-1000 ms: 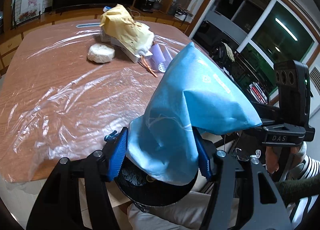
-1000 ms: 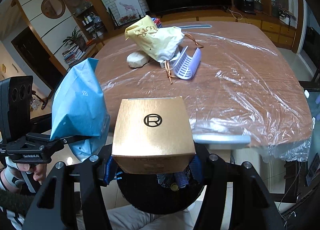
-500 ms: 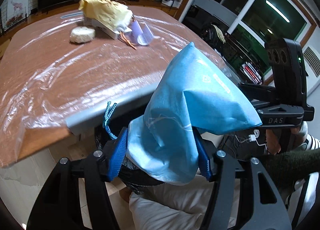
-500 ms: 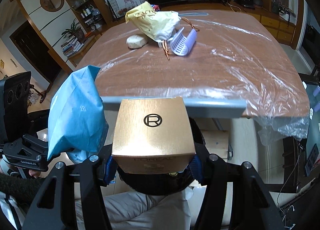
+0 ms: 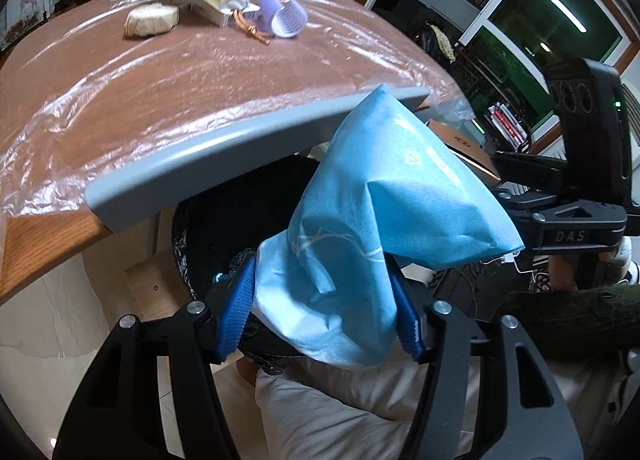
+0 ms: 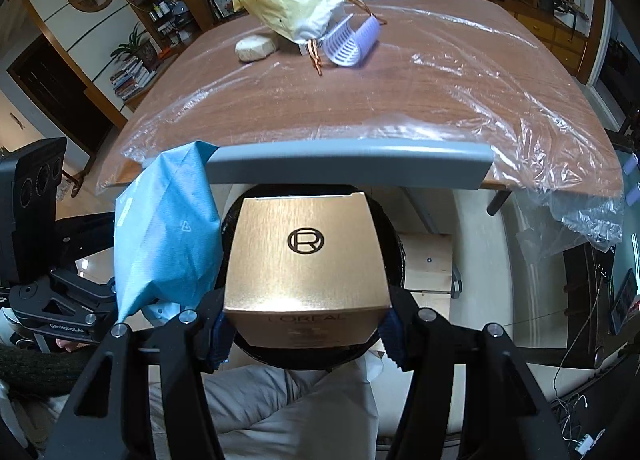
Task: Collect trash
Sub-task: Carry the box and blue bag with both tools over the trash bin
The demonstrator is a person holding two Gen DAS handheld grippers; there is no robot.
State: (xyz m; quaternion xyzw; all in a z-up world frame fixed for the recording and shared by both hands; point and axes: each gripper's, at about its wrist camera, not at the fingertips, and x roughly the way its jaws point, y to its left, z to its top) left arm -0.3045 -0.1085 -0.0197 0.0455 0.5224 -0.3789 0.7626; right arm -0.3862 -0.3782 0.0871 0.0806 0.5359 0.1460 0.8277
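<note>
My left gripper is shut on a crumpled blue bag and holds it over a black-lined trash bin below the table's front edge. My right gripper is shut on a gold L'Oréal box and holds it above the same bin. The blue bag also shows in the right wrist view, left of the box. On the far side of the table lie a yellow paper bag, a round white lump and a lilac plastic holder.
The wooden table is covered with clear plastic film and has a grey front edge strip. A wooden block stands on the floor beside the bin. The person's lap is below the grippers.
Both grippers have dropped from table level to below the table's front edge, bringing the blue bag and the gold box over the bin. Both grips are unchanged.
</note>
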